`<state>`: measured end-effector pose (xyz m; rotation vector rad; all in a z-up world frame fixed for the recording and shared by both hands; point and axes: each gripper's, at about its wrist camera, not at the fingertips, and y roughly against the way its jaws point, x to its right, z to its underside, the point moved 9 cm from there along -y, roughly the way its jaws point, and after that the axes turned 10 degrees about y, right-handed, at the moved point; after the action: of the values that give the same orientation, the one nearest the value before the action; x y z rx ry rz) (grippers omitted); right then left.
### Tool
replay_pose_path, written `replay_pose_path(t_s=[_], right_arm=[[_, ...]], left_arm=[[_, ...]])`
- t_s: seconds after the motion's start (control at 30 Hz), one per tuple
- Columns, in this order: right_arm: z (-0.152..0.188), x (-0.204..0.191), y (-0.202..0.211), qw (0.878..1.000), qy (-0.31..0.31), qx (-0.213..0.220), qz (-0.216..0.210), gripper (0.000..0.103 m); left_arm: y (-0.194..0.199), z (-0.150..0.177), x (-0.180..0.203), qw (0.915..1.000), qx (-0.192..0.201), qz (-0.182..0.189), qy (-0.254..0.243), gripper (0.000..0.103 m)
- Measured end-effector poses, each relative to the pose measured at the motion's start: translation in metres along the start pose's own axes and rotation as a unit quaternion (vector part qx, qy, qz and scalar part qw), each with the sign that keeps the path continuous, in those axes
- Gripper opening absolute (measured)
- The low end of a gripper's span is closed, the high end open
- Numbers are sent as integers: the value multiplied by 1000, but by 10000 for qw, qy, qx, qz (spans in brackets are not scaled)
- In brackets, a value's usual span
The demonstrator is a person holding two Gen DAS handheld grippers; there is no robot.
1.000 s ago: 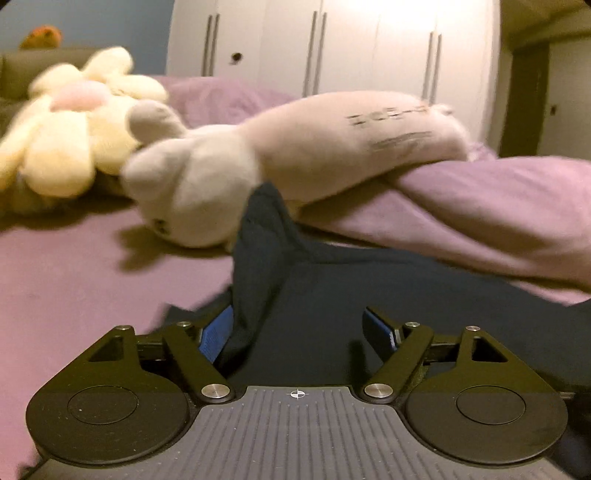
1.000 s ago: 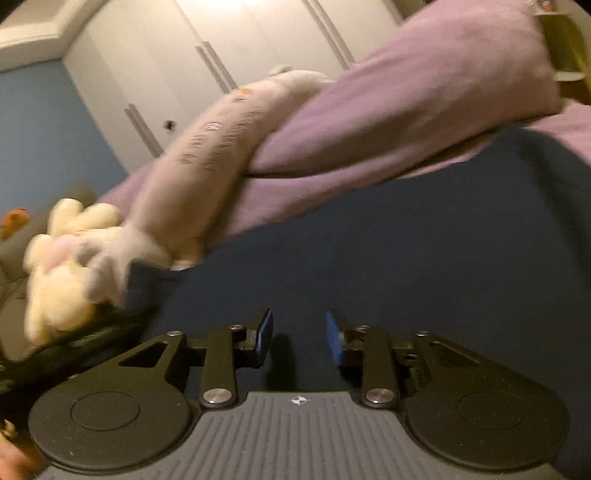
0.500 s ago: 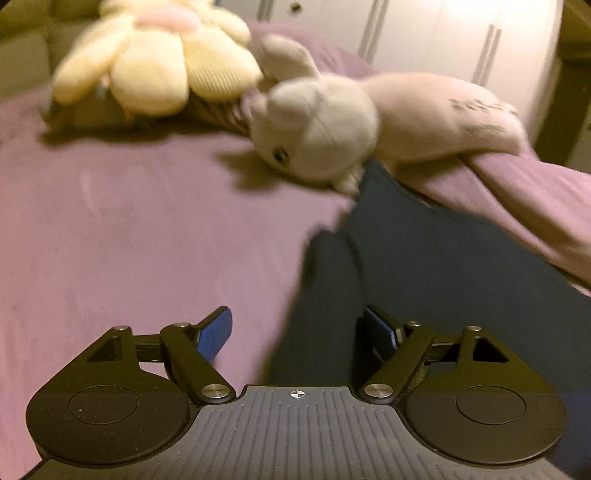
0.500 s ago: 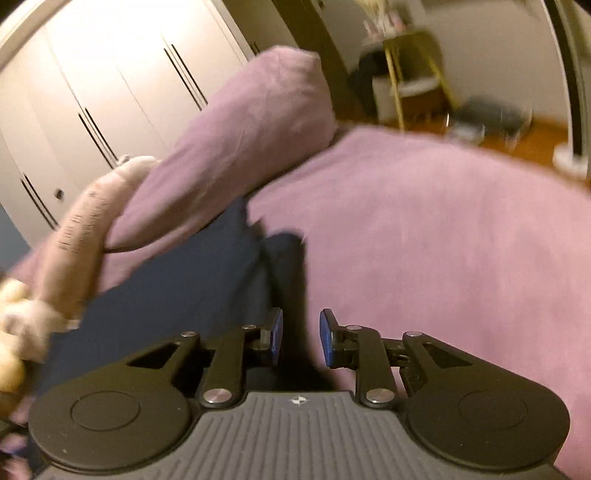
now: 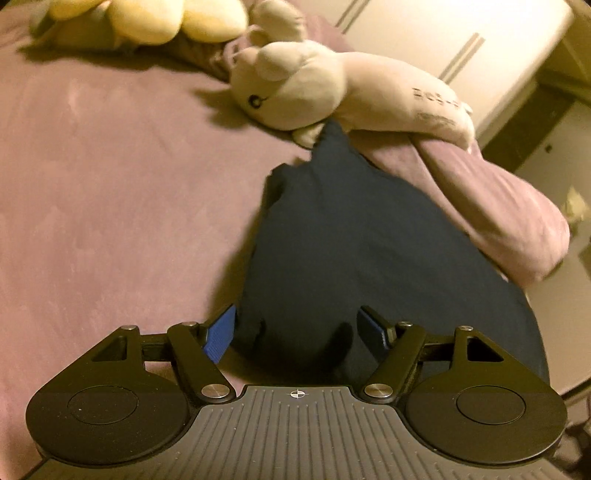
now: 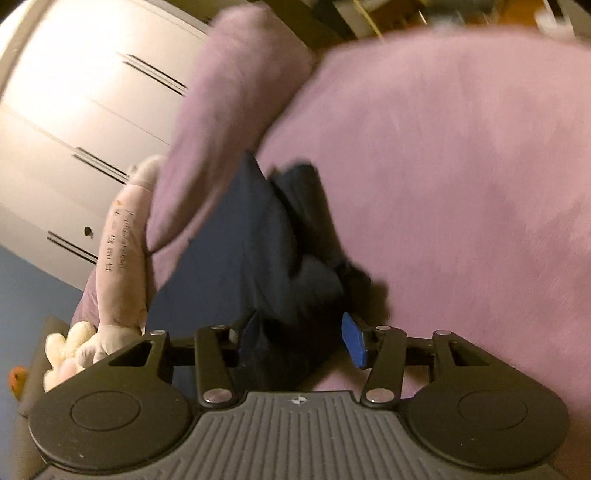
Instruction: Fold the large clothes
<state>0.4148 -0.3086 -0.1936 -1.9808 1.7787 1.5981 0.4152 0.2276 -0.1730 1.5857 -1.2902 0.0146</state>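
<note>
A dark navy garment (image 5: 362, 240) lies on the purple bed, partly folded, its far corner reaching the plush rabbit. My left gripper (image 5: 297, 330) is open, its blue pads straddling the garment's near left edge without closing on it. In the right wrist view the same navy garment (image 6: 258, 240) lies bunched along its right edge. My right gripper (image 6: 299, 338) is open, with the garment's near fold lying between its jaws.
A cream plush rabbit (image 5: 317, 92) and a yellow flower plush (image 5: 147, 18) lie at the head of the bed. A purple pillow (image 5: 491, 199) borders the garment, also in the right wrist view (image 6: 229, 103). White wardrobe doors (image 6: 85, 110) stand behind. Purple sheet (image 5: 110, 184) spreads left.
Both grippers have risen and tilted down over the garment's side edges. The right gripper's jaws have opened wider. The left view swung from the garment's middle to its left edge.
</note>
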Motion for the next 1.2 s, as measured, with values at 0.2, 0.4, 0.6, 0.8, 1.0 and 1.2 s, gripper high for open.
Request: replay_pose_path(t_s=[0.2, 0.4, 0.6, 0.8, 1.0, 1.2], right_arm=[[0, 3, -13, 9982, -530, -2, -270, 30], [-6, -10, -6, 9982, 484, 314, 174, 25], [-1, -10, -6, 9909, 1139, 294, 656, 31], [-9, -22, 20, 9763, 1776, 413, 1164, 36], [-15, -53, 40, 9533, 2505, 874, 1443, 35], [-3, -97, 30, 9421, 3059, 950, 988, 27]], left_arm=[[-16, -4, -7, 9990, -294, -41, 320, 62], [-3, 2, 12, 9988, -99, -106, -477, 48], [-5, 7, 11, 9969, -85, -204, -750, 49], [-4, 7, 9, 9972, -91, -243, -703, 50], [0, 6, 6, 9981, -115, -253, -556, 51], [24, 6, -8, 9985, 22, -375, -408, 58]])
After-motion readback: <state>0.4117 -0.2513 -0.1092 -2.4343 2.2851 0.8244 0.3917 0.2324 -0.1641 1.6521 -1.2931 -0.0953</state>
